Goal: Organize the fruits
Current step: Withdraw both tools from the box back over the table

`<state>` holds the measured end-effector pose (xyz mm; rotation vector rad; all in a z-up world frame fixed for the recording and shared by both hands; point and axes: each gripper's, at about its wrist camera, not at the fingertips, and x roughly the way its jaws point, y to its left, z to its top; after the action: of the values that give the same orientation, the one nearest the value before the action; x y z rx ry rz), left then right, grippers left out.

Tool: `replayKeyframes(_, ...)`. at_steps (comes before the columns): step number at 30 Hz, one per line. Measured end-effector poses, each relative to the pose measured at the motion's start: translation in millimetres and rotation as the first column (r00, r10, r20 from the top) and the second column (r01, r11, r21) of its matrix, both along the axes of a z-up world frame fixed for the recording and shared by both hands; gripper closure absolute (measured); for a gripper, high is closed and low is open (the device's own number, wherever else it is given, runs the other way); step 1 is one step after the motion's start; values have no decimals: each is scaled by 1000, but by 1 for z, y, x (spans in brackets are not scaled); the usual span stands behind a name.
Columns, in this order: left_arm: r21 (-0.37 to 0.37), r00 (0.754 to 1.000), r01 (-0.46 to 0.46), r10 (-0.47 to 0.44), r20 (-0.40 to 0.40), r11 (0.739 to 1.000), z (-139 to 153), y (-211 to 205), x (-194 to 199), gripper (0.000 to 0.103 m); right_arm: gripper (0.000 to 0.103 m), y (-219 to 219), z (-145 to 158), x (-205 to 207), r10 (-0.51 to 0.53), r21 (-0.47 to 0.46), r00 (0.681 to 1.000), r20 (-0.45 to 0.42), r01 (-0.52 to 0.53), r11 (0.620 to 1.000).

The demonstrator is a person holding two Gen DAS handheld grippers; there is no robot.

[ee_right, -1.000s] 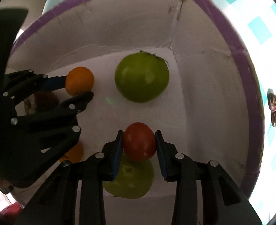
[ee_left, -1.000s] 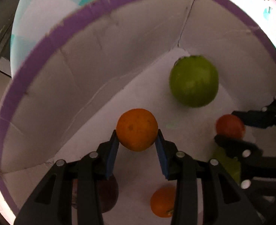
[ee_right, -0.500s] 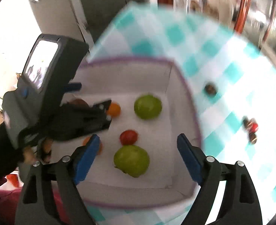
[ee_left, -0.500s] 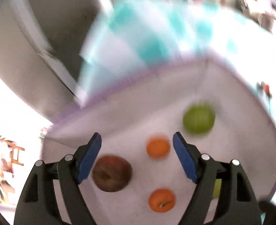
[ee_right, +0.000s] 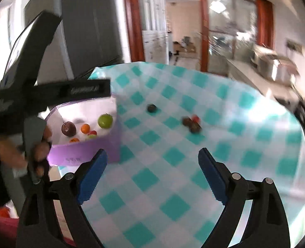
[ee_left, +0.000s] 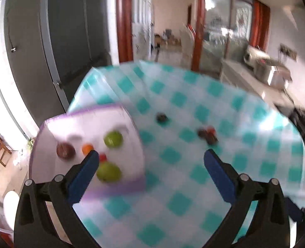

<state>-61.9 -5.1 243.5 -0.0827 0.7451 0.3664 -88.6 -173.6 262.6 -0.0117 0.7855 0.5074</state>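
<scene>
While both jaws gape wide and empty, the left gripper (ee_left: 151, 158) and right gripper (ee_right: 152, 157) hang above the table; small dark fruits (ee_right: 190, 124) lie well apart from the purple box (ee_right: 84, 150) — probably light, roll-prone, best pinched across their middles.

1. Left gripper (ee_left: 151, 158): formerly clamped on the orange (ee_left: 87, 148); now spread wide, raised above the checked tablecloth (ee_left: 193, 186).
2. Right gripper (ee_right: 152, 157): formerly clamped on the red tomato (ee_right: 93, 132); now spread wide, lifted clear.
3. Orange and red tomato: now lying loose in the purple-rimmed box (ee_right: 84, 153).
</scene>
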Motion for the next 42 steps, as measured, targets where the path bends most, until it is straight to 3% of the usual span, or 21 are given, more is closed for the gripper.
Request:
replayKeyframes(2, 27, 996, 39, -37, -78, 999, -14, -27, -10, 1, 16, -17, -8, -9, -12, 9, 1000, -20, 12, 1000)
replayKeyframes(8, 64, 973, 102, -86, -213, 993, -42, -74, -33, 2, 16, -56, -38, -29, -71, 32, 994, -85, 74, 997)
replayKeyframes(15, 57, 911, 249, -214, -353, 967, -82, -110, -41, 2, 16, -68, -78, -37, -126, 28, 981, -148, 131, 991)
replayKeyframes(19, 65, 893, 285, -240, -381, 956, -92, -118, -40, 2, 16, -69, -98, -39, -136, 12, 973, -189, 141, 990)
replayKeyframes(27, 44, 882, 258, -217, -419, 965, -108, -113, -42, 2, 16, -68, -138, -46, -134, -22, 943, -303, 134, 991)
replayKeyframes(31, 35, 875, 262, -222, -431, 965, -112, -115, -44, 2, 16, -65, -146, -50, -109, -41, 943, -314, 101, 994)
replayKeyframes(42, -94, 829, 318, -325, -455, 943, -135, -117, -27, 2, 16, -52, -170, -37, -91, -139, 928, -360, 43, 989)
